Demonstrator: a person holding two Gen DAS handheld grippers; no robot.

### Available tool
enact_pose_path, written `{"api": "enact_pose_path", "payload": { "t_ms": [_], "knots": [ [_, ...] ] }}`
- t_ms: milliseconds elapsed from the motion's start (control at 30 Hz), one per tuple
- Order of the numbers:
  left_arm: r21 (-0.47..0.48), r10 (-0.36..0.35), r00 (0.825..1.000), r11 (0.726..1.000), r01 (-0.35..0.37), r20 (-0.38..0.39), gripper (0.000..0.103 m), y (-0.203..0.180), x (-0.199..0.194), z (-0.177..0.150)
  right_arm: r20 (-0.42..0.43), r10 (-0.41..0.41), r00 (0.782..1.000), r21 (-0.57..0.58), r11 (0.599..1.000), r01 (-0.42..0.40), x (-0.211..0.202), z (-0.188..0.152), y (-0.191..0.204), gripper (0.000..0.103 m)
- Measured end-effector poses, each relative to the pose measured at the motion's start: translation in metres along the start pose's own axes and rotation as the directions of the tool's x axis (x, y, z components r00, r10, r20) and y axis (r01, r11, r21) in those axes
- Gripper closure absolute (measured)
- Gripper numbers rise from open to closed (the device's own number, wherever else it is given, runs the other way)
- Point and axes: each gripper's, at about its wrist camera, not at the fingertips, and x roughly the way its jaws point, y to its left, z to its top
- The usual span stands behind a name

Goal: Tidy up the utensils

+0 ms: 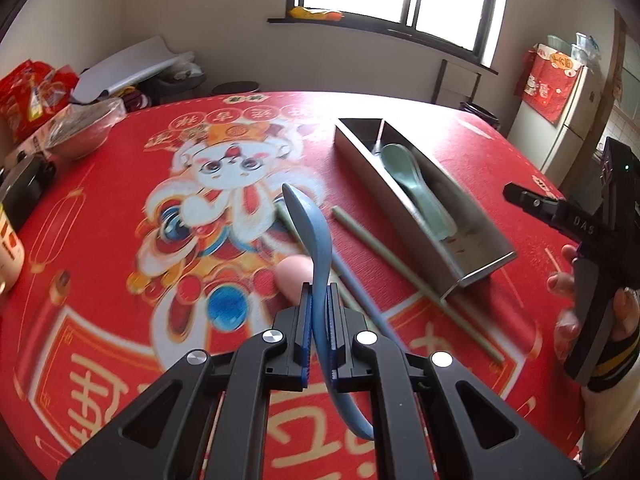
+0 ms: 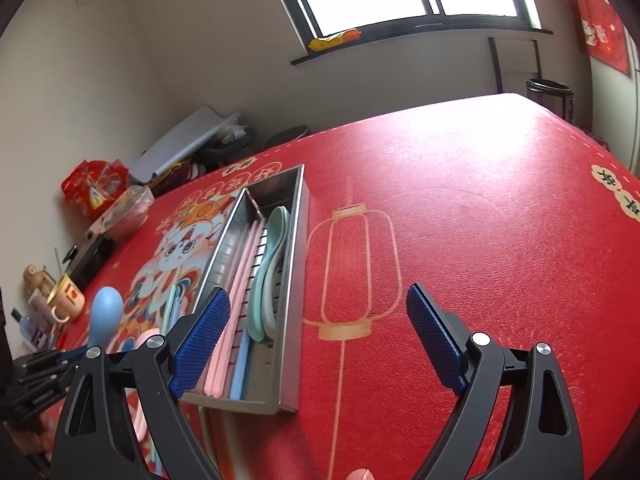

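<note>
1. The step in hand looks like carrying: the left gripper [image 1: 319, 300] has its jaws clamped on the handle of the blue spoon [image 1: 308, 220], whose bowl juts ahead of the jaws, off the table.
2. The next move likely calls for swinging right toward the steel tray [image 1: 404, 196], ahead and right of the jaws, then lowering beside the green spoon [image 1: 412, 184].
3. The right gripper [image 2: 316, 340] is spread wide and holds nothing.
4. Only the right wrist view shows the pink chopsticks [image 2: 236, 312] lying in the tray's left compartment; only the left shows loose green chopsticks [image 1: 400, 272] outside.
</note>
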Motion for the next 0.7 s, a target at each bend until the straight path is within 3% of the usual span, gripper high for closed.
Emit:
{"api": "enact_pose_path", "payload": {
  "t_ms": [100,300,700],
  "knots": [
    [0.038,-0.046,0.999,0.998,0.045,0.007,0.096,-0.032,0.012,0.025,0.004,-0.042,0.999,0.003,0.999,0.042,0.0,0.002,-0.005,0.016],
    [0.052,-0.086,0.995,0.995,0.088,-0.04,0.096,-0.076,0.056,0.066,0.001,-0.046,0.999,0.038,0.998,0.046,0.002,0.005,-0.018,0.016],
    [0.082,0.037,0.987,0.996,-0.024,-0.156,0.096,-0.093,0.136,0.103,-0.046,-0.07,0.996,0.079,0.994,0.074,0.013,0.003,-0.03,0.016]
  ]
}}
